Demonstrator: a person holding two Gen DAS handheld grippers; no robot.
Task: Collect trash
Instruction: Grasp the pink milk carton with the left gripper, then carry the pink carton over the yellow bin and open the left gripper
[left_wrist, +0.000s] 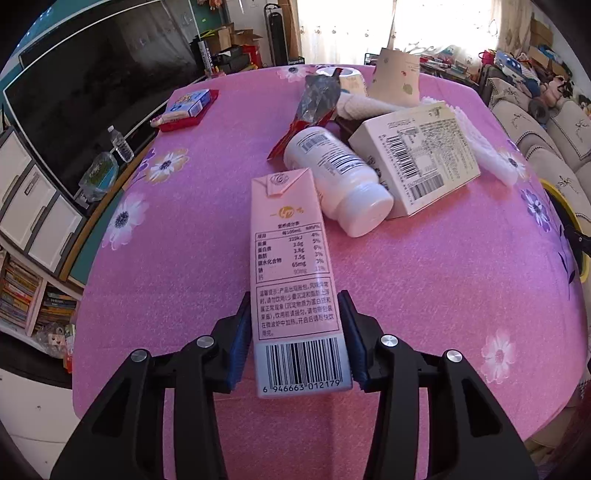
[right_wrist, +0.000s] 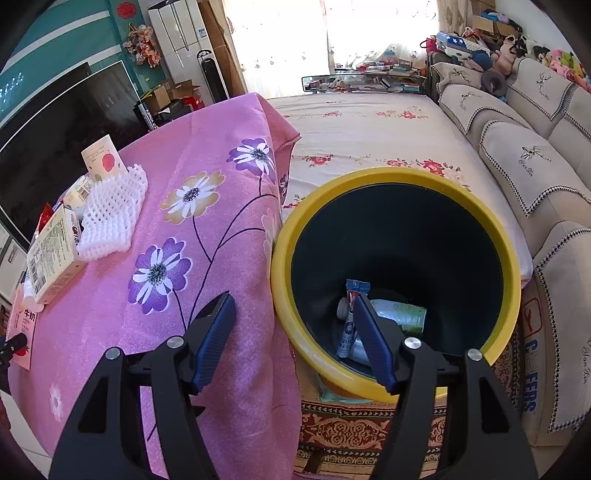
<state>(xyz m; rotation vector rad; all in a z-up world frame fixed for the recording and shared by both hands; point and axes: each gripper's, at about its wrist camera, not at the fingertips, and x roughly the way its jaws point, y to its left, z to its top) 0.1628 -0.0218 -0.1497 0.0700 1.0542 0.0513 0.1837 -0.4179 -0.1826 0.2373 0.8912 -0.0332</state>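
Observation:
My left gripper (left_wrist: 295, 332) is shut on a pink milk carton (left_wrist: 291, 273), its blue pads pressing both sides near the barcode end, over the pink flowered tablecloth (left_wrist: 184, 229). Beyond it lie a white plastic bottle (left_wrist: 340, 177), a cream cardboard box (left_wrist: 413, 155), a red and silver wrapper (left_wrist: 314, 107) and white foam netting (left_wrist: 491, 162). My right gripper (right_wrist: 291, 314) is open and empty, at the table's edge beside the yellow-rimmed black bin (right_wrist: 399, 266). A toothpaste tube (right_wrist: 351, 314) and a bottle (right_wrist: 399, 314) lie in the bin.
A paper cup (left_wrist: 395, 77), a rolled cloth (left_wrist: 365, 105) and a blue box on a red tray (left_wrist: 188, 107) sit at the far side. A TV (left_wrist: 74, 92) stands left. A beige sofa (right_wrist: 535, 166) and flowered bed sheet (right_wrist: 369, 129) lie right of the bin.

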